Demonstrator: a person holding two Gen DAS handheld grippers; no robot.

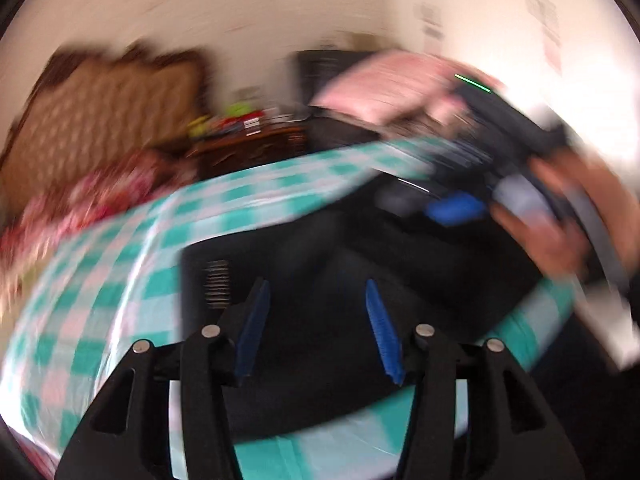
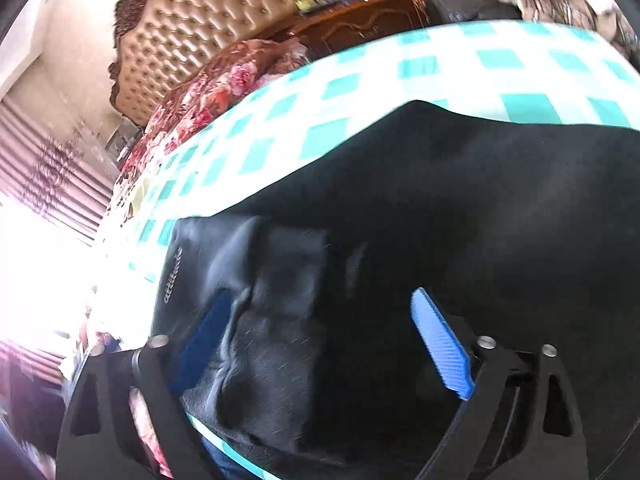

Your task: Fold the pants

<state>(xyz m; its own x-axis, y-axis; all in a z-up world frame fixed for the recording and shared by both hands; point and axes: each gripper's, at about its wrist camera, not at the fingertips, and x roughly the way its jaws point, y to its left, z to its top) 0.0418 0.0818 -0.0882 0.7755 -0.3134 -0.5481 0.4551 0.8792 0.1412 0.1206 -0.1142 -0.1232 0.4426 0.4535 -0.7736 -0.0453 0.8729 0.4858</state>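
Black pants point(image 1: 360, 248) lie bunched on a table under a teal and white checked cloth point(image 1: 132, 264). My left gripper point(image 1: 316, 282) hovers over their near part, jaws apart, nothing pinched between the blue pads point(image 1: 256, 320). At the right of this blurred view, a hand point(image 1: 560, 224) holds the right gripper point(image 1: 456, 208) over the pants' far side. In the right wrist view the pants point(image 2: 440, 184) fill the frame, a grey lettered band point(image 2: 174, 276) at the left. My right gripper point(image 2: 320, 294) stands wide open just above the fabric.
Past the checked cloth point(image 2: 360, 76) stands a bed with floral bedding point(image 2: 208, 88) and a tufted headboard point(image 2: 208, 24). A dark wooden cabinet point(image 2: 368, 20) carries clutter. A pink cushion point(image 1: 392, 80) sits behind the table. Striped curtains point(image 2: 48, 160) hang at the left.
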